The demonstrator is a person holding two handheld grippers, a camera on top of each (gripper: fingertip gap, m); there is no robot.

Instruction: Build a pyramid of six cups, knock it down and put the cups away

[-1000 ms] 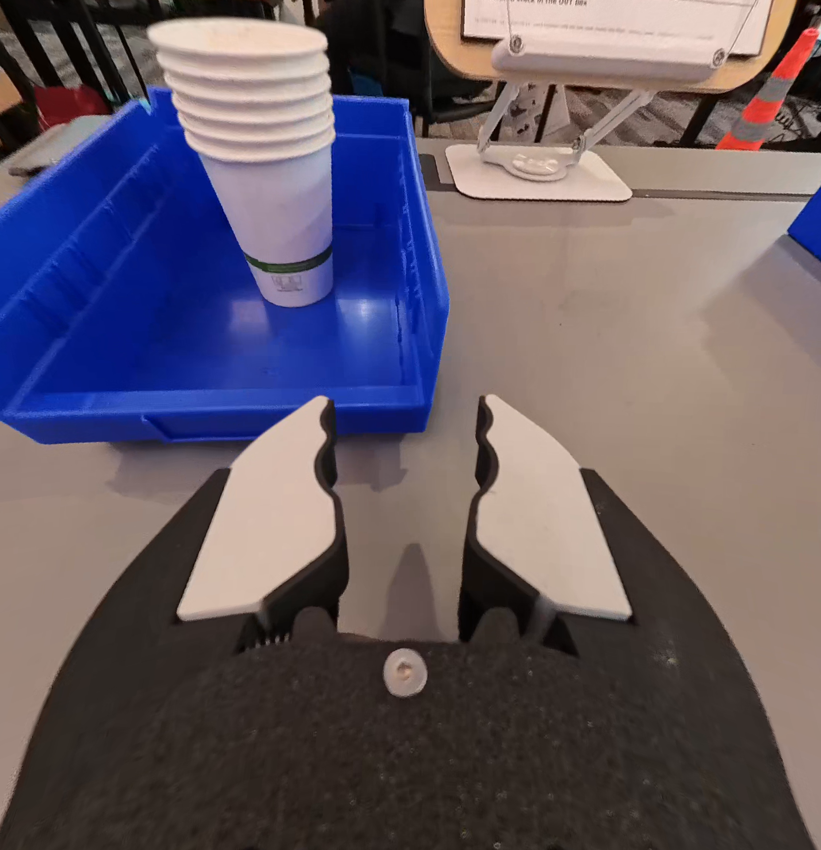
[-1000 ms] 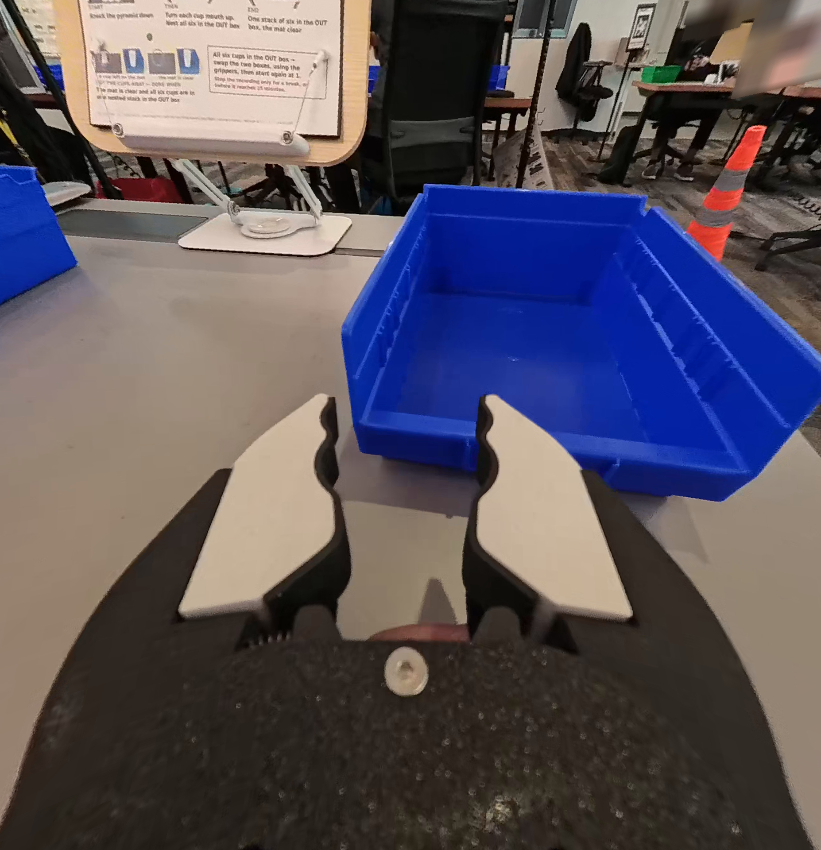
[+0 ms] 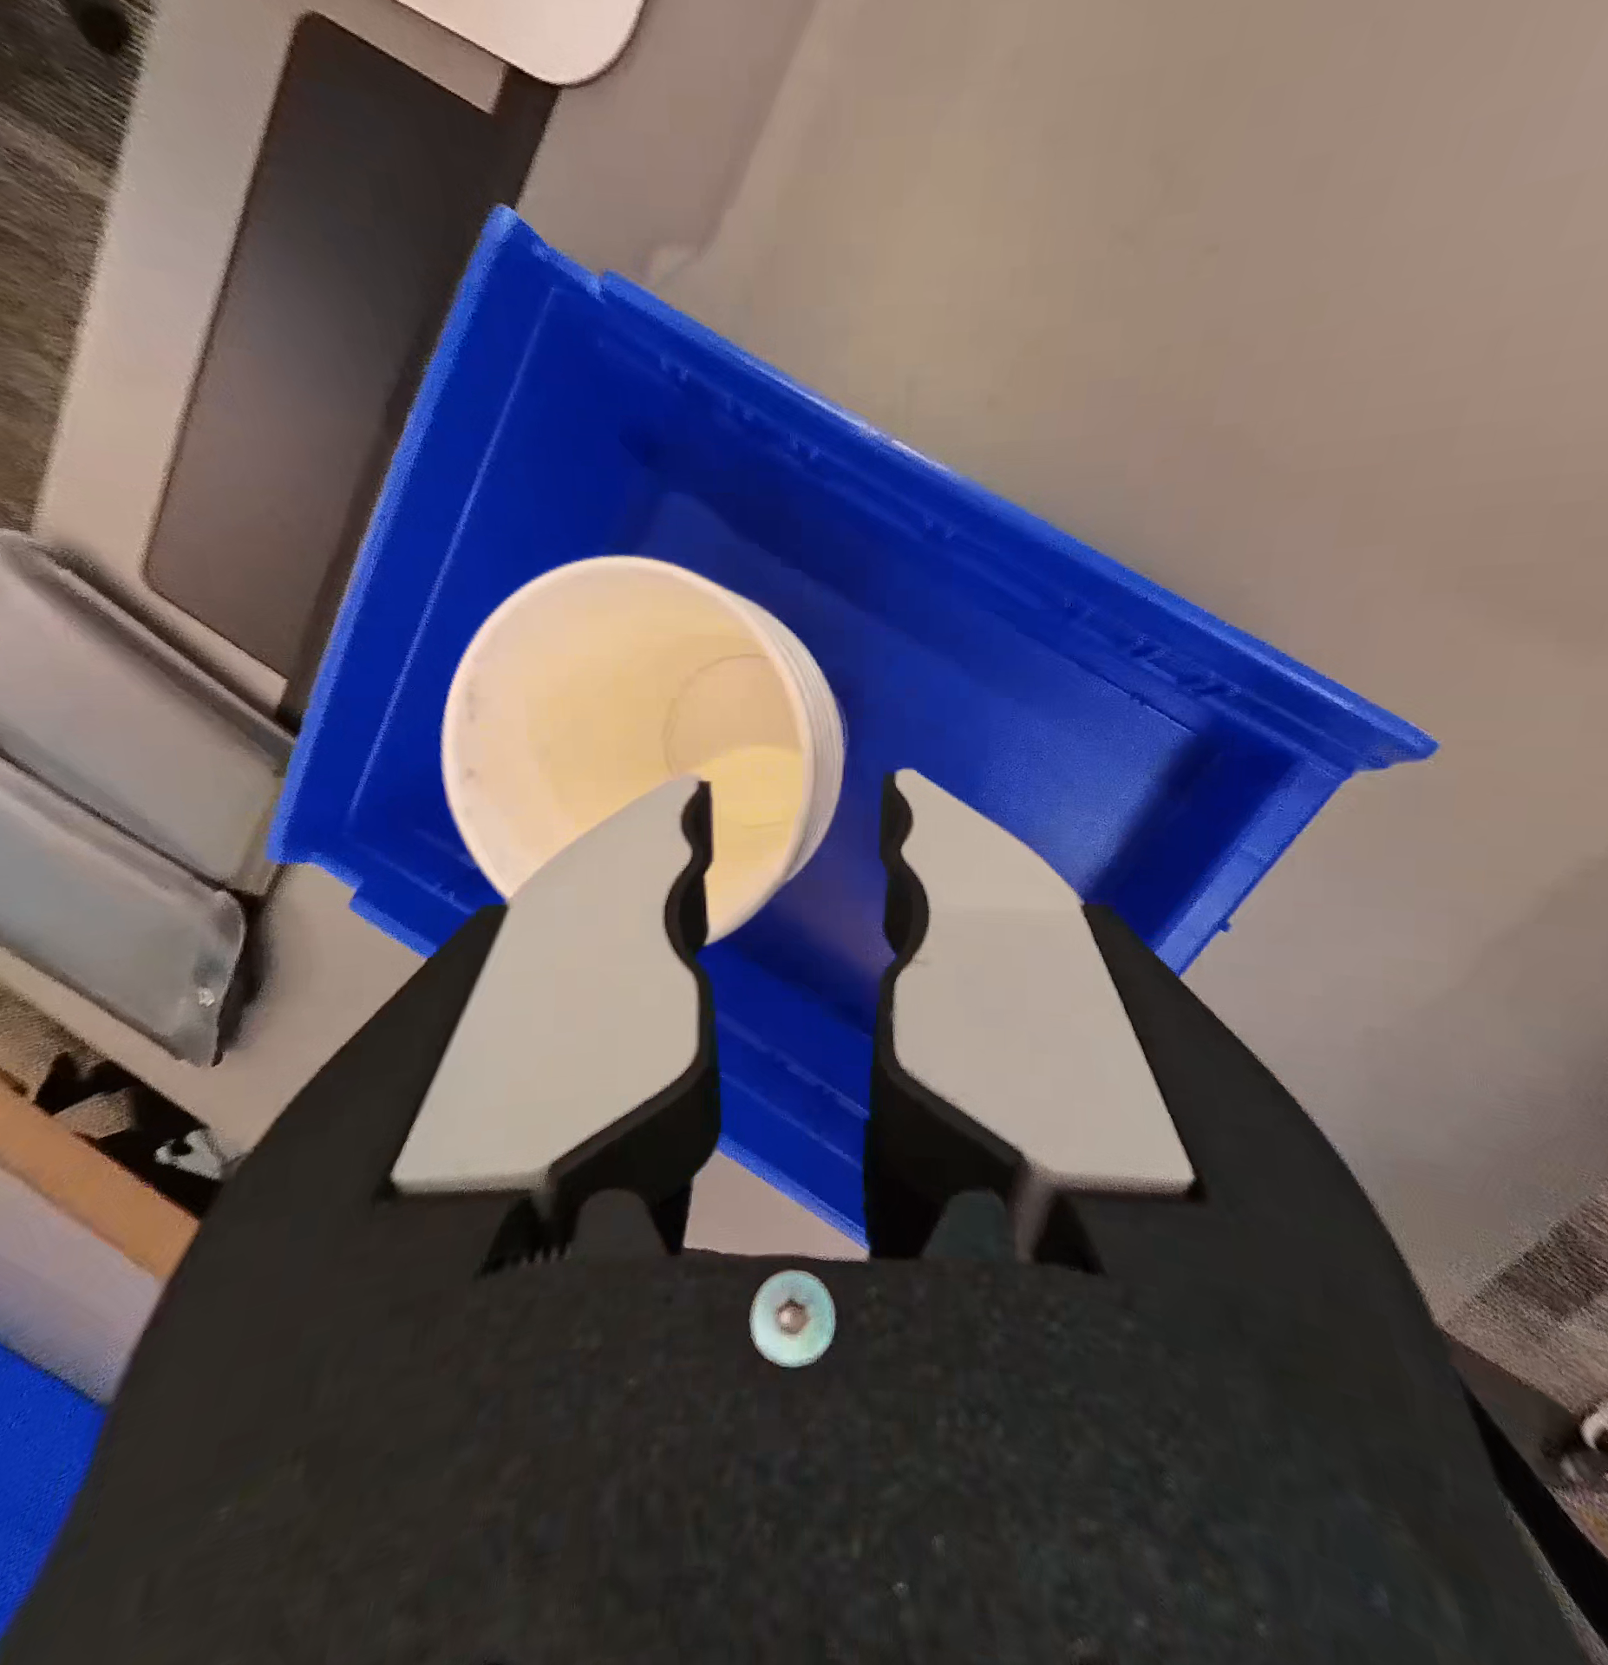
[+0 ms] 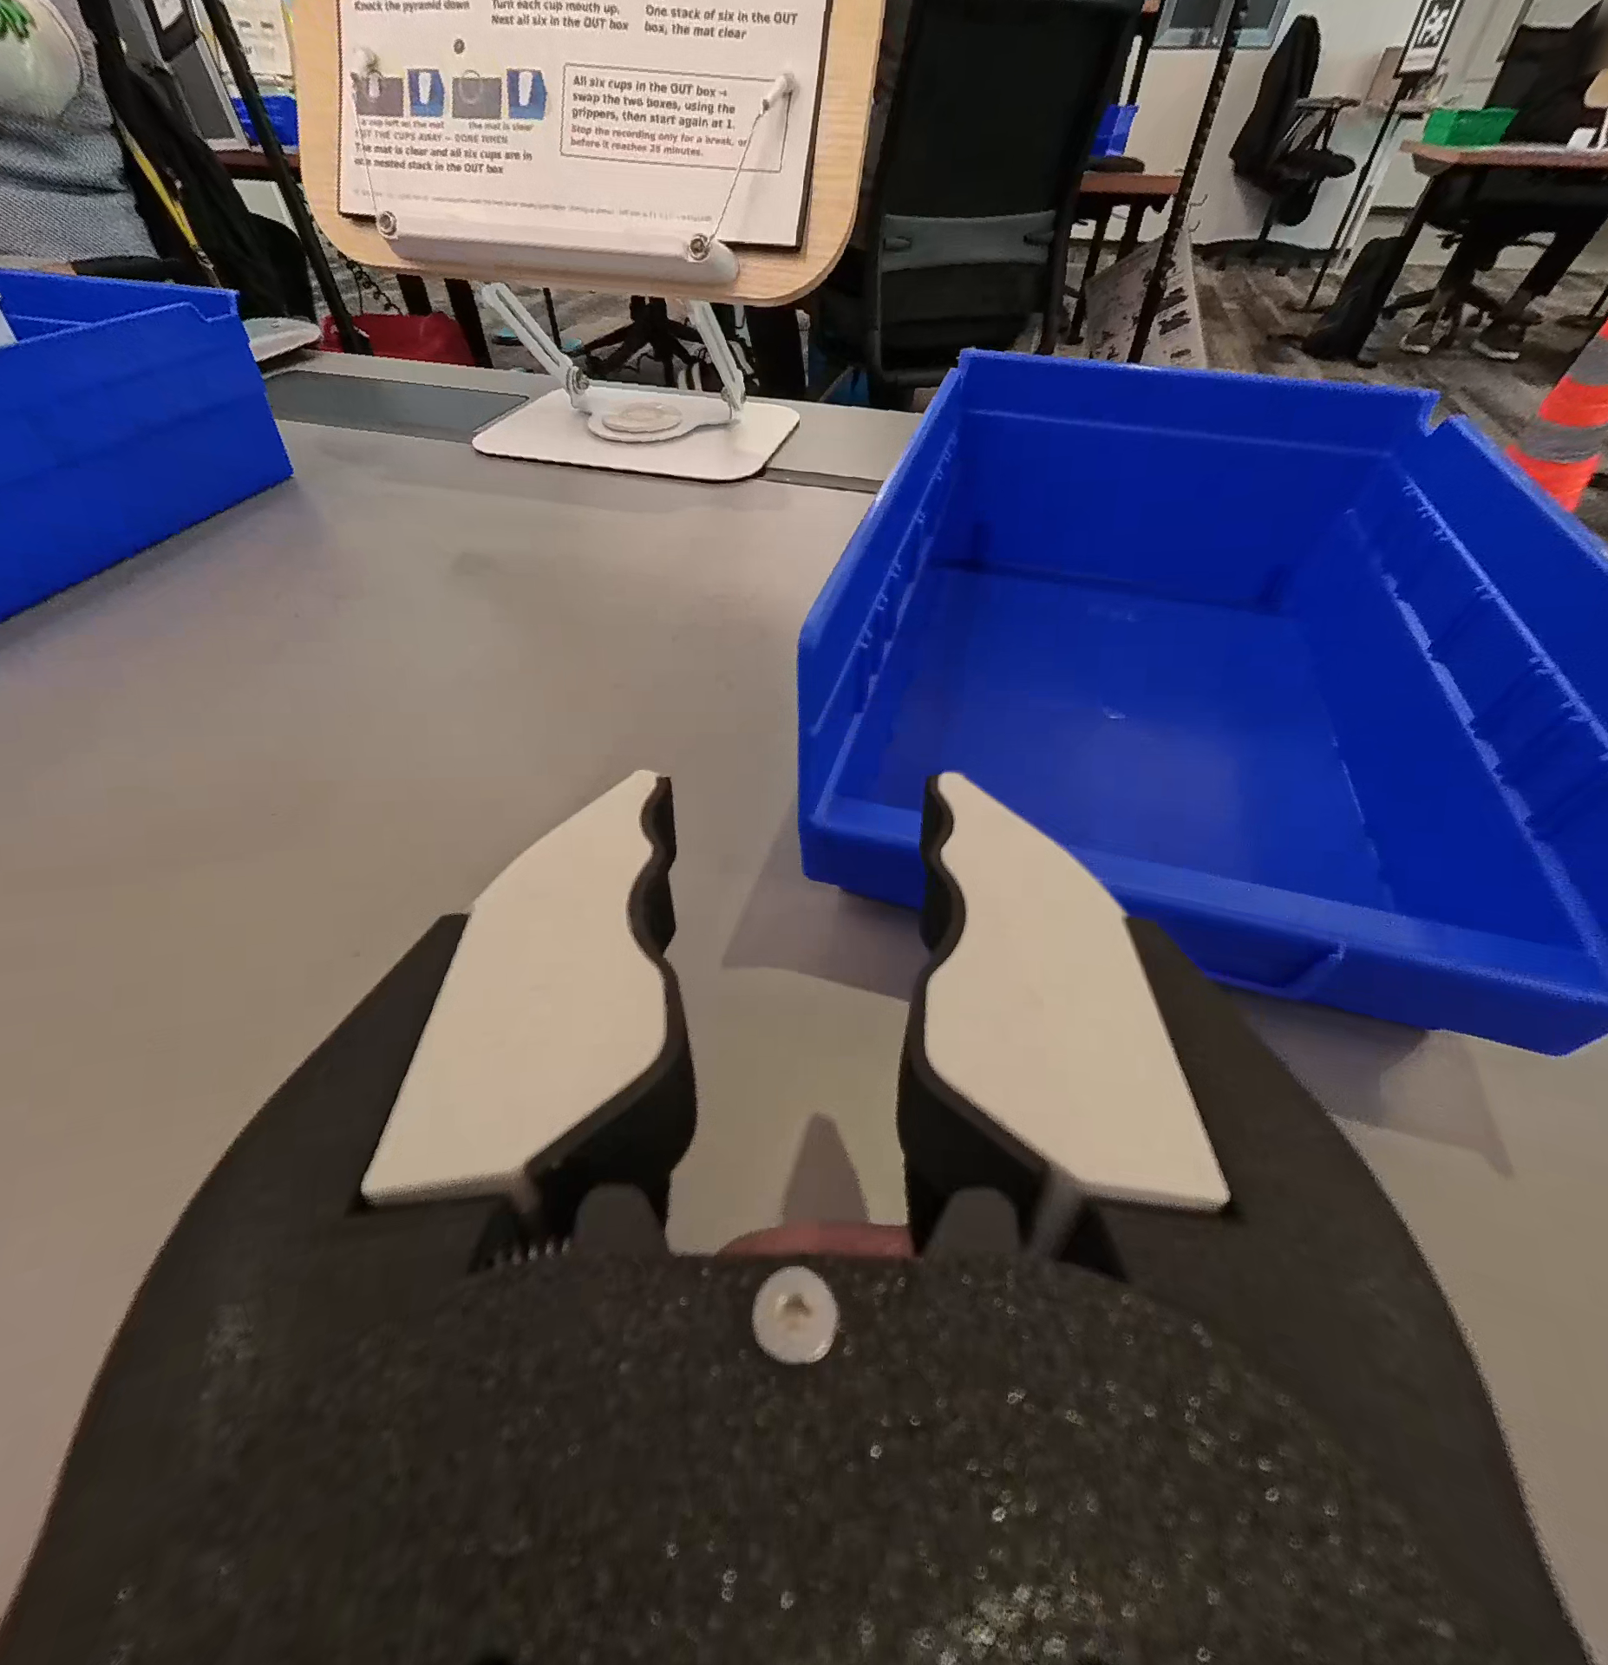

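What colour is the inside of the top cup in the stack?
Creamy pale yellow inside the cup stack, with a white rim; the left wrist view shows it best.

Left view looks steeply down into a bin (image 3: 872, 504) — right view low, level across the table (image 4: 332, 721).

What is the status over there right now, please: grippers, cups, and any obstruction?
Left gripper open, above nested cup stack in left blue bin. Right gripper open, empty, over grey table beside empty blue bin. Nothing obstructing.

The left claw (image 3: 796, 793), jaws apart, hangs over the nested cups (image 3: 602, 721) in the blue bin (image 3: 1008, 577).
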